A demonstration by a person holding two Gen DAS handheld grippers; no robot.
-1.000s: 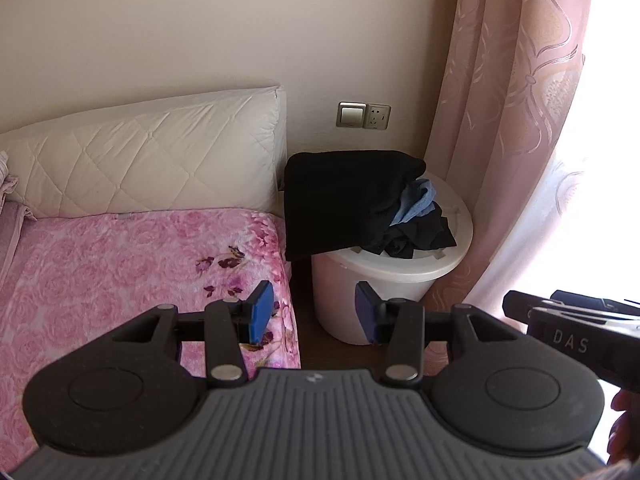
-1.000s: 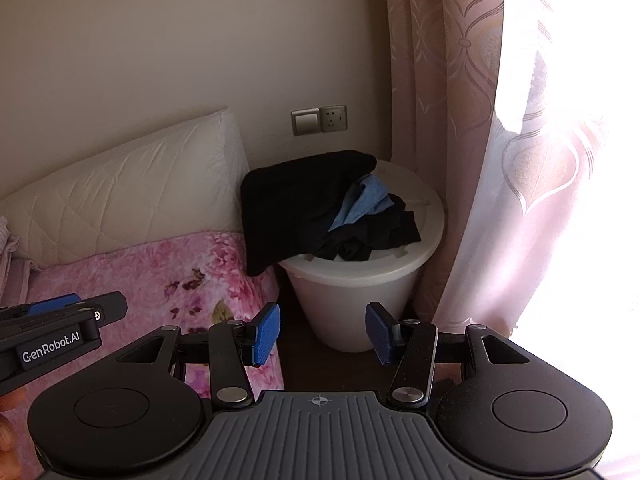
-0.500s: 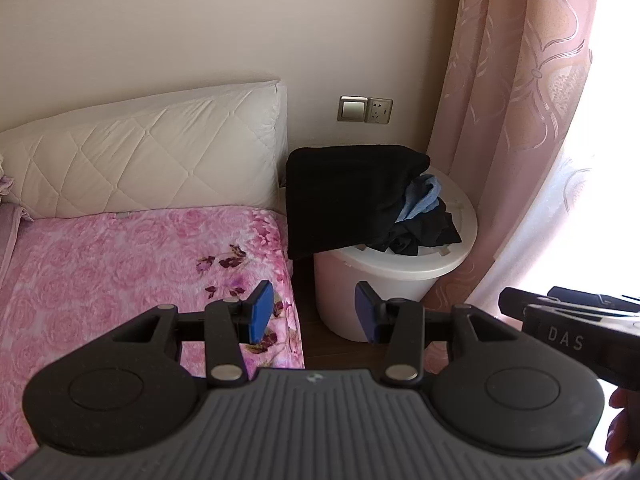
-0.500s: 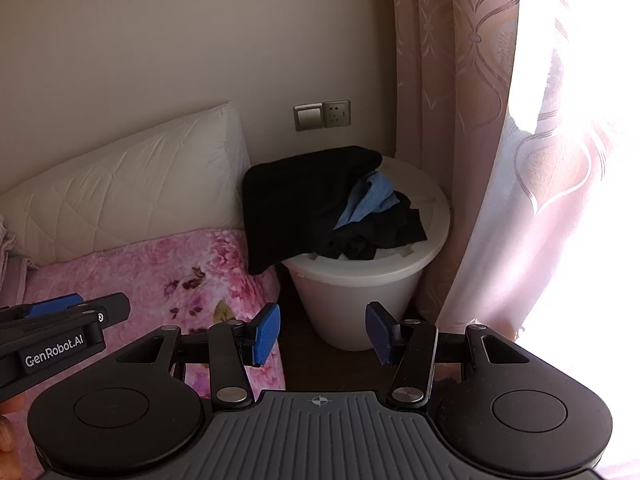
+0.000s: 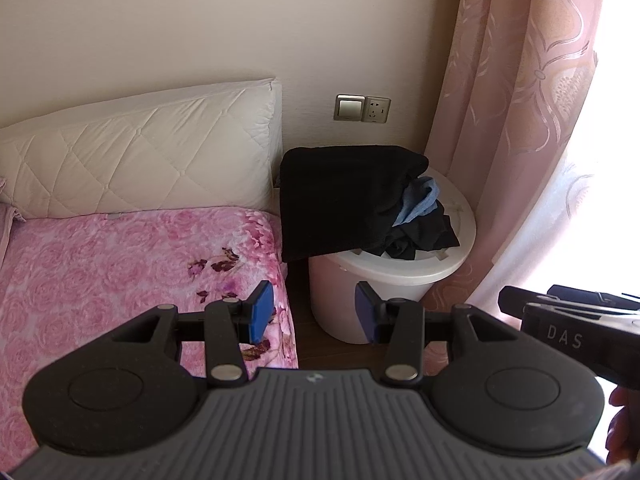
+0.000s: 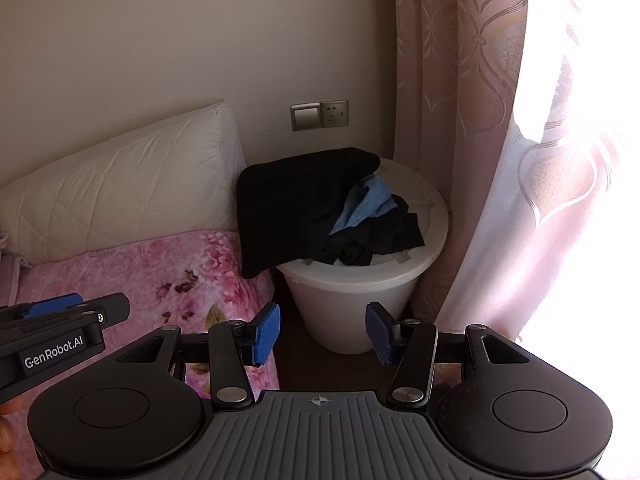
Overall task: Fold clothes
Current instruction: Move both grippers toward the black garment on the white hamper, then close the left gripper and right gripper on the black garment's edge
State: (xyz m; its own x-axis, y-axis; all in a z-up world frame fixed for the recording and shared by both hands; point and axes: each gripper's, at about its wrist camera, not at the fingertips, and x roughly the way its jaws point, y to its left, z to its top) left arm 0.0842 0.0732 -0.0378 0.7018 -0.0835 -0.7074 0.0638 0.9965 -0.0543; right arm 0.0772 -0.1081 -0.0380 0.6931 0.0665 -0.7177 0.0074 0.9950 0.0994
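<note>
Black clothes (image 5: 344, 200) lie heaped on a white bucket (image 5: 400, 280) at the middle of both views, a big dark garment draped over its left rim and hanging toward the bed (image 5: 120, 264), with a light blue piece (image 5: 420, 200) tucked in the pile on top. That bucket stands on dark floor between the pink flowered bed on the left and a pink curtain (image 5: 520, 120) on the right, below a wall switch and socket (image 5: 362, 109). A quilted white pillow (image 5: 140, 160) leans against the wall at the head of the bed. Low in the left wrist view, the left gripper (image 5: 316, 316) has its blue pads apart with nothing between them; it is well short of the clothes. The right gripper (image 6: 324, 334) sits the same way in its own view, pads apart and empty, and its dark body also shows at the right edge of the left view.
</note>
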